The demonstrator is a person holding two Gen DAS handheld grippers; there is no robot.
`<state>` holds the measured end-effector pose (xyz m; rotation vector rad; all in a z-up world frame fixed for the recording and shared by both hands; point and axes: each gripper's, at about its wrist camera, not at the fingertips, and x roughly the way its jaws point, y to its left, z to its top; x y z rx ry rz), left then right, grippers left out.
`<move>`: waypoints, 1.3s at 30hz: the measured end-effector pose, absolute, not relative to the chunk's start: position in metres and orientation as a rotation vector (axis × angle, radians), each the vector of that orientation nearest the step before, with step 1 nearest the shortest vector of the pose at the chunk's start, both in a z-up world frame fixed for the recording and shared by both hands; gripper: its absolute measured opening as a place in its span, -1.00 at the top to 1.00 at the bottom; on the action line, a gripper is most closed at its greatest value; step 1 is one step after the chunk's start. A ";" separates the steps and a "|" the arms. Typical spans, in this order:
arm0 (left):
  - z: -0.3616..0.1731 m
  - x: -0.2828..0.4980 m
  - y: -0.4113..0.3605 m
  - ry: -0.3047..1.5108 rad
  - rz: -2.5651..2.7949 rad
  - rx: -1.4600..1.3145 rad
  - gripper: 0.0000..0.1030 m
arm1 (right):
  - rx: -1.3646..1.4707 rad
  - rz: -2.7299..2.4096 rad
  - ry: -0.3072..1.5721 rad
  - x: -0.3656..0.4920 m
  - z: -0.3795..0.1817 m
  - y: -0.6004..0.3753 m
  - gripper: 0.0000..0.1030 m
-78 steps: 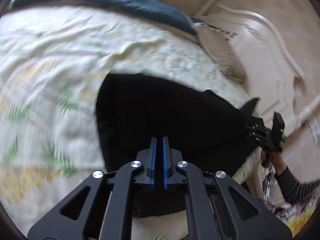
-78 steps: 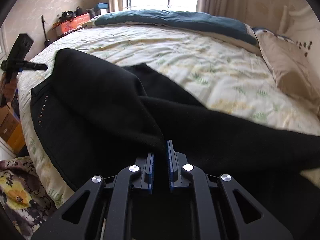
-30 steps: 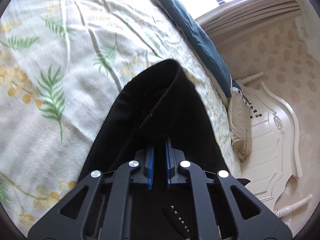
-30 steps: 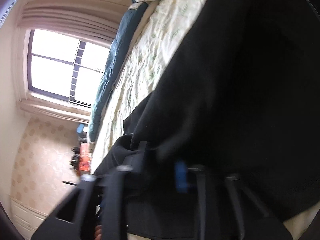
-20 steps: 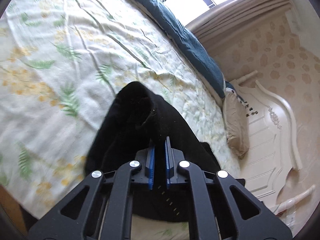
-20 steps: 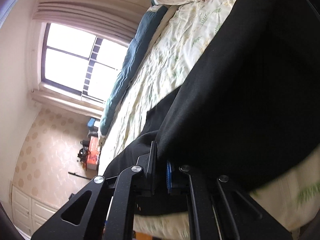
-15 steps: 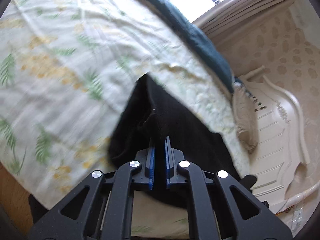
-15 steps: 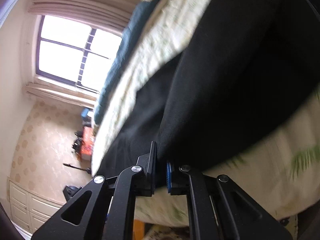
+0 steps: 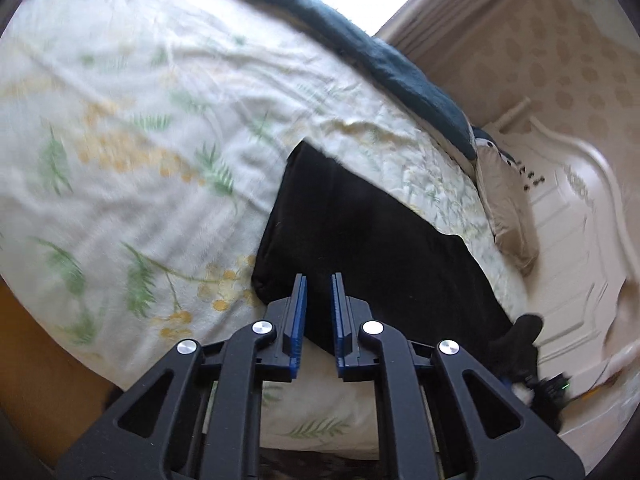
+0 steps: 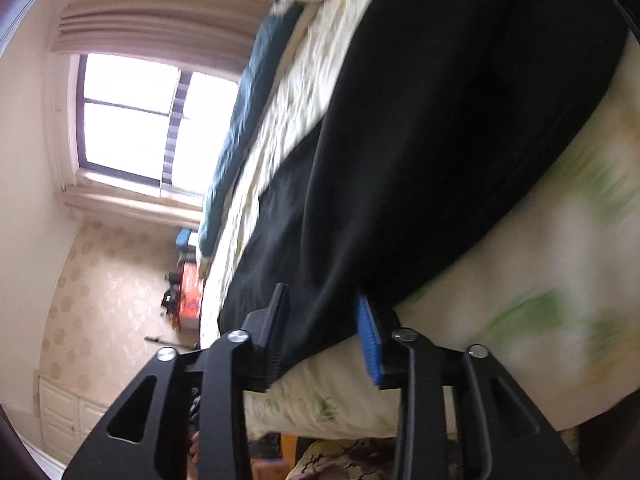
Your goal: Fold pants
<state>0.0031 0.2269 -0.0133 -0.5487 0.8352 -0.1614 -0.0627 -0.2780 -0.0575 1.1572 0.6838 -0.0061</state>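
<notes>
The black pants (image 9: 380,240) lie folded in a long flat band across the flowered bed sheet (image 9: 120,140). My left gripper (image 9: 319,280) hovers over their near corner by the bed's edge. Its jaws are almost shut and just starting to open, and black cloth fills the narrow gap. In the right wrist view the pants (image 10: 440,120) run up and away from my right gripper (image 10: 322,294). Its jaws are opening, with the blue pads well apart. The pants' edge hangs loosely between them.
A teal blanket (image 9: 360,48) runs along the far side of the bed, with a beige pillow (image 9: 504,208) and a white headboard (image 9: 560,220) to the right. A bright window (image 10: 136,112) and an orange box (image 10: 190,296) lie beyond the bed.
The pants went from bunched and lifted at the left pads to lying flat on the sheet. The left gripper drew back toward the bed's edge. The right jaws went from clamped on cloth to spread apart.
</notes>
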 end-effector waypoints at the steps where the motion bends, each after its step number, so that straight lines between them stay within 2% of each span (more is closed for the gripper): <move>1: -0.005 0.001 0.223 0.821 -0.149 -0.514 0.71 | 1.150 -0.042 0.652 -0.070 -0.053 -0.292 0.14; 3: 0.009 0.001 0.212 0.788 -0.141 -0.462 0.38 | 1.139 -0.147 0.579 -0.087 -0.041 -0.336 0.14; 4: 0.015 0.004 0.205 0.767 -0.144 -0.441 0.07 | 1.134 -0.185 0.548 -0.091 -0.037 -0.355 0.14; 5: 0.017 0.006 0.201 0.758 -0.145 -0.429 -0.14 | 1.123 -0.239 0.508 -0.097 -0.031 -0.381 0.14; 8: 0.019 0.021 0.175 0.751 -0.138 -0.378 -0.32 | 1.137 -0.367 0.401 -0.107 -0.022 -0.449 0.14; 12: 0.001 0.048 0.144 0.797 -0.157 -0.358 -0.33 | 1.215 -0.477 0.322 -0.100 -0.032 -0.526 0.14; 22: -0.041 0.063 0.139 0.912 -0.145 -0.500 -0.34 | 1.226 -0.547 0.297 -0.062 -0.045 -0.572 0.14; 24: -0.042 0.063 0.141 0.915 -0.145 -0.507 -0.34 | 1.238 -0.544 0.302 -0.062 -0.050 -0.583 0.20; 26: -0.042 0.064 0.139 0.919 -0.143 -0.502 -0.35 | 1.236 -0.551 0.327 -0.058 -0.052 -0.586 0.36; 30: -0.045 0.065 0.136 0.923 -0.141 -0.482 -0.40 | 1.259 -0.520 0.336 -0.060 -0.050 -0.589 0.49; 32: -0.045 0.066 0.136 0.923 -0.141 -0.480 -0.44 | 1.281 -0.510 0.324 -0.062 -0.051 -0.591 0.68; 33: -0.045 0.066 0.135 0.924 -0.141 -0.479 -0.44 | 1.282 -0.510 0.324 -0.063 -0.051 -0.591 0.71; 36: -0.045 0.067 0.135 0.925 -0.141 -0.487 -0.46 | 1.236 -0.519 0.352 -0.060 -0.049 -0.589 0.72; 38: -0.046 0.067 0.136 0.925 -0.144 -0.494 -0.47 | 1.230 -0.525 0.366 -0.058 -0.049 -0.589 0.55; 39: -0.046 0.067 0.137 0.925 -0.145 -0.498 -0.47 | 1.232 -0.533 0.362 -0.057 -0.049 -0.589 0.53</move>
